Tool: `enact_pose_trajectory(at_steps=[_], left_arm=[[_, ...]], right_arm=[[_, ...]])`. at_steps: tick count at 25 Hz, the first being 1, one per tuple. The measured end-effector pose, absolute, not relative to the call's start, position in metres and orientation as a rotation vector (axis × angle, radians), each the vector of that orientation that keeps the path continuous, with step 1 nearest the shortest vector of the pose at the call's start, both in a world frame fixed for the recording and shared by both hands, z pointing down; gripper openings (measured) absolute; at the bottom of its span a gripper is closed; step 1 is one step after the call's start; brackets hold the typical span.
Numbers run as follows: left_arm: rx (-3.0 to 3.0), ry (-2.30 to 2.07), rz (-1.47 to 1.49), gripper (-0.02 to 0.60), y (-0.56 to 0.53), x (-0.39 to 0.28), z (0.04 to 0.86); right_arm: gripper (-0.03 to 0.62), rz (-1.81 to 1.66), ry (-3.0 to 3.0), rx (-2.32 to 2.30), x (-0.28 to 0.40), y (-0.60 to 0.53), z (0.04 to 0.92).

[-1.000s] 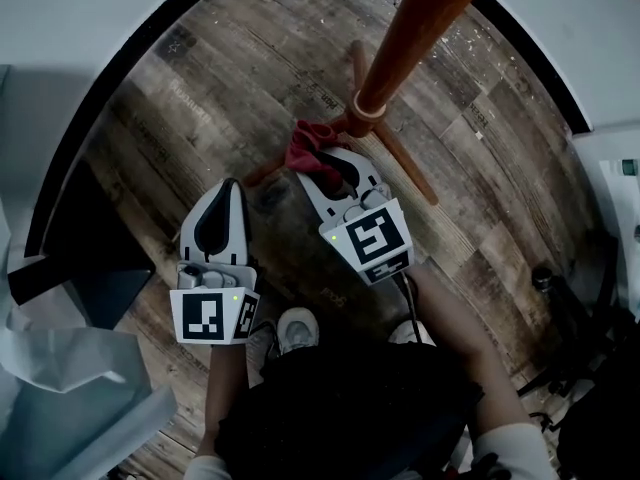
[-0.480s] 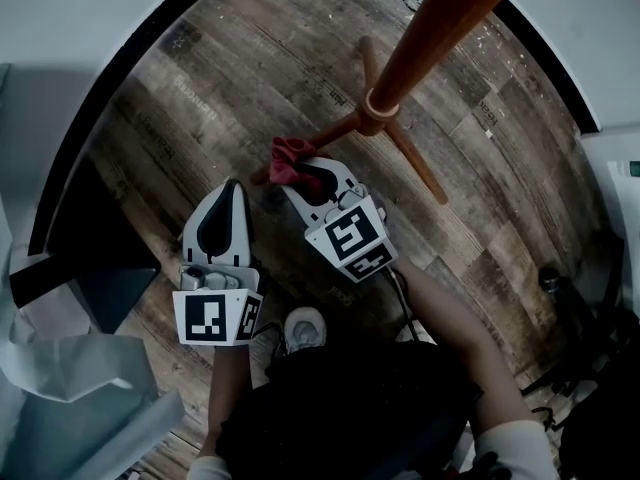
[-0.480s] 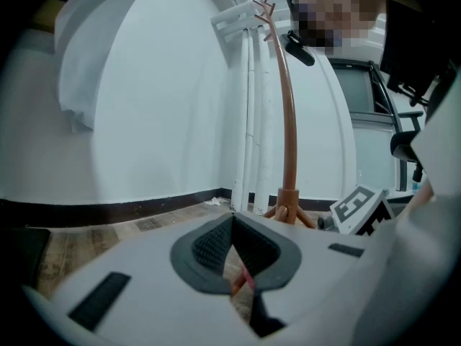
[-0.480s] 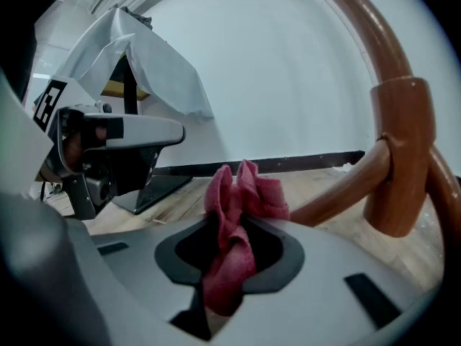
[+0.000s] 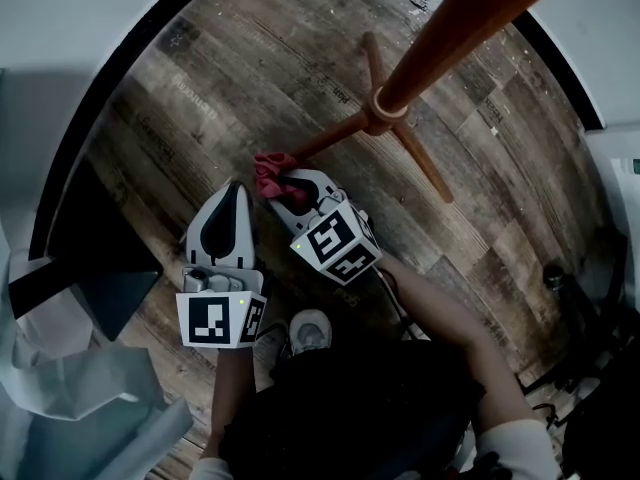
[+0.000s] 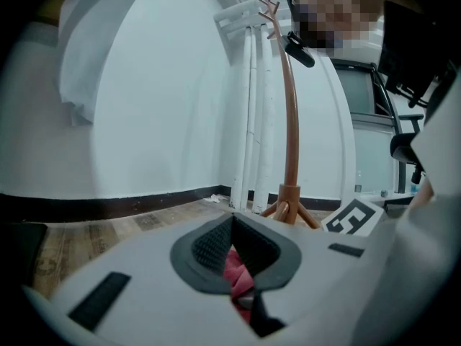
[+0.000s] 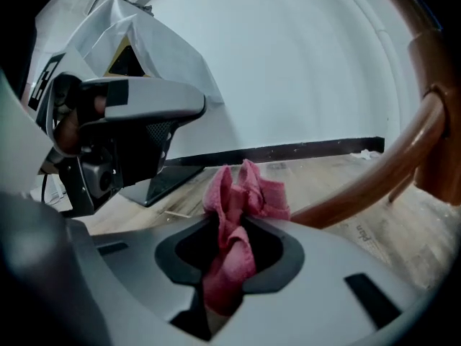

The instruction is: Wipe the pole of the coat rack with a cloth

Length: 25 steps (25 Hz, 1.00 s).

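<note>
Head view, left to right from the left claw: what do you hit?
left gripper → red cloth → coat rack pole. The right gripper is left out: it overlaps the cloth it holds.

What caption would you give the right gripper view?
Right gripper shut on a pink cloth, near a coat rack leg, above the wooden floor.
</note>
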State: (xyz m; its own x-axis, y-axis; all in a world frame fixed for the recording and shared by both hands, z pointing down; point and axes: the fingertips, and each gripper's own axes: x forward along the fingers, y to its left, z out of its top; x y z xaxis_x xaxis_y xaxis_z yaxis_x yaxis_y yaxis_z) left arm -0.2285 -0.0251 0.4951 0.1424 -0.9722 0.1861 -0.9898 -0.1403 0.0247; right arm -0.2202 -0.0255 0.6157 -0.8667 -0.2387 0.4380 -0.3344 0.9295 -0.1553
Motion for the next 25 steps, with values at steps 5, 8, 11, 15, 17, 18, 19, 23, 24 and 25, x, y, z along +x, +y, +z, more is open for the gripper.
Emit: enact_pose_trajectory(at_steps=[5, 8, 11, 15, 17, 18, 19, 23, 24, 25], left_arm=[[2.276, -1.959, 0.183, 0.009, -0.028, -0.225, 0.491], [2.288, -1.963, 0.171, 0.009, -0.030, -0.221, 0.486], [2.307, -1.971, 0.158, 0.009, -0.030, -0.213, 0.481], [2.331, -1.966, 0.143, 0.009, -0.031, -0.204, 0.475], [2.341, -1.963, 0.135, 0.009, -0.032, -0.200, 0.473], [2.346, -1.962, 0.133, 0.009, -0.032, -0.198, 0.472], [2.350, -1.959, 0.132, 0.009, -0.032, -0.196, 0.471], [2.363, -1.951, 0.134, 0.009, -0.032, -0.190, 0.469], [2.365, -1.952, 0.134, 0.009, -0.033, -0.189, 0.468], [2.366, -1.952, 0.134, 0.009, -0.032, -0.188, 0.467]], right_arm=[[0.094, 0.362, -2.712, 0.397, -0.217, -0.021, 0.600], [0.094, 0.411, -2.758, 0.436, -0.206, -0.024, 0.583], [0.094, 0.422, -2.794, 0.481, -0.191, -0.029, 0.566], [0.094, 0.435, -2.841, 0.529, -0.171, -0.037, 0.542], [0.094, 0.422, -2.867, 0.556, -0.163, -0.039, 0.529], [0.094, 0.404, -2.880, 0.564, -0.159, -0.040, 0.524], [0.094, 0.373, -2.895, 0.566, -0.156, -0.040, 0.518], [0.094, 0.271, -2.931, 0.562, -0.147, -0.042, 0.503], [0.094, 0.263, -2.938, 0.568, -0.145, -0.042, 0.499], [0.094, 0.257, -2.945, 0.574, -0.144, -0.042, 0.496]])
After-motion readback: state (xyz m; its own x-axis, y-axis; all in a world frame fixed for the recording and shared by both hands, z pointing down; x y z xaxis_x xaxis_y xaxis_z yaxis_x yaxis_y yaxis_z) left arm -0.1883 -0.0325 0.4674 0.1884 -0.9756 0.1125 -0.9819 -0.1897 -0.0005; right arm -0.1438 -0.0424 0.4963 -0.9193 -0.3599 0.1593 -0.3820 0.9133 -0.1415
